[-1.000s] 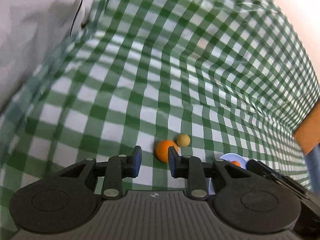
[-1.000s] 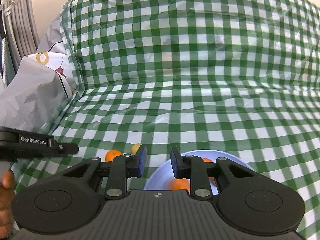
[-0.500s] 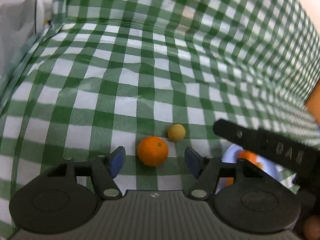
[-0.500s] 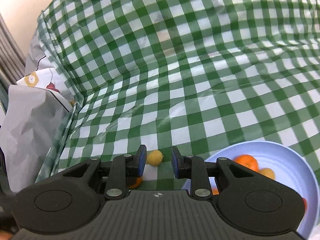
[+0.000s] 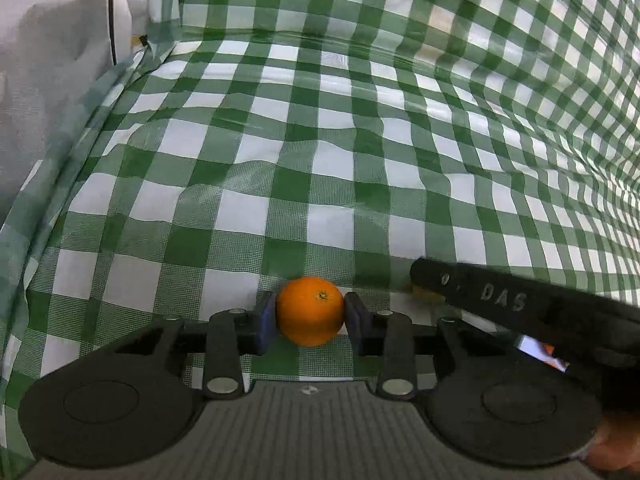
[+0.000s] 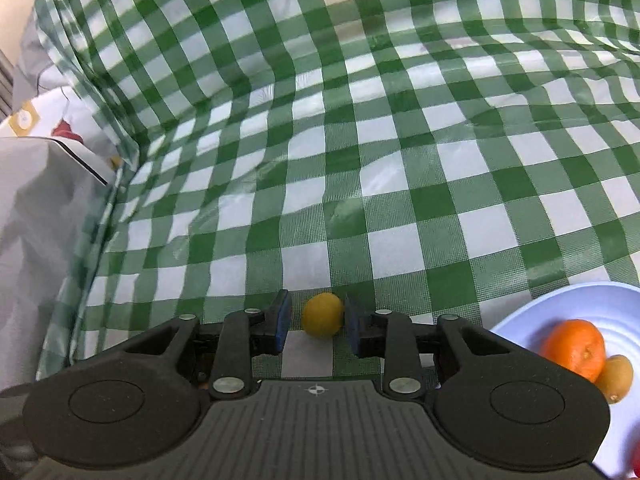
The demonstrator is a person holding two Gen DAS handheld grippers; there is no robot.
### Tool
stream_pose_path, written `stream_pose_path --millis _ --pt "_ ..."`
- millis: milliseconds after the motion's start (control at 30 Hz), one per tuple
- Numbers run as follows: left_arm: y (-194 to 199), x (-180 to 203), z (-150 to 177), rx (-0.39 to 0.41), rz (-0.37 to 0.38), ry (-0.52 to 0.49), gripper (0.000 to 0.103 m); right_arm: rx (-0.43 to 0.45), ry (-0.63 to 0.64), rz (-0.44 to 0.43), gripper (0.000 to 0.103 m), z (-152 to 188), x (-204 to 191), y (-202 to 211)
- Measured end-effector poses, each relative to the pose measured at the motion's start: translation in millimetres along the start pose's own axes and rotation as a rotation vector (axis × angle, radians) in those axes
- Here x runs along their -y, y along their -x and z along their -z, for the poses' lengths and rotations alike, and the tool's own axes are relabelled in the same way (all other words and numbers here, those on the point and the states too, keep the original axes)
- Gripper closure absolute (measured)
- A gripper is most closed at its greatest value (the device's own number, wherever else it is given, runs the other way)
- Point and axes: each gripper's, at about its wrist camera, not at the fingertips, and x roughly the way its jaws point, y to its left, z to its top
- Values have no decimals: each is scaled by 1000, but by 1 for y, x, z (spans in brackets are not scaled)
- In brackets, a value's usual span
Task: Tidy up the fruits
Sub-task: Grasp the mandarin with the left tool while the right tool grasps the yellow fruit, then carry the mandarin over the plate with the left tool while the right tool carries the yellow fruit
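An orange (image 5: 310, 310) lies on the green checked cloth, and my left gripper (image 5: 310, 320) has it between its blue pads; the jaws are closing and both pads touch its sides. A small yellow fruit (image 6: 322, 314) sits between the jaws of my right gripper (image 6: 318, 322), which are opening; there is a gap at the left pad. At the lower right a pale blue plate (image 6: 580, 304) holds an orange fruit (image 6: 576, 350) and a yellow-brown one (image 6: 616, 376). In the left wrist view the right tool's black body (image 5: 500, 300) crosses the lower right and hides most of the yellow fruit.
A crumpled grey-white bag (image 5: 48, 80) stands along the left side, seen also as the bag (image 6: 40, 220) in the right wrist view. The checked cloth (image 5: 320, 140) runs back and rises up a wall behind.
The left jaws spread wide, came down over the orange and closed on it. The right gripper swung left from above the plate to the yellow fruit, and its jaws parted a little.
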Motion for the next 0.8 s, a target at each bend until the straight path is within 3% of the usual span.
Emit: stream_pose_path --millis 100,267,533,800 --pt "0 1 0 2 -3 -18 62 -14 17 32 77 2 -3 -5" --pt "-2 -1 -1 4 2 -12 62 16 27 65 77 5 -3 -1" --pt "-4 6 0 19 -17 -51 63 148 31 52 77 1 -2 27" --pt "18 -2 6 57 14 -16 63 245 112 36 77 9 -14 68"
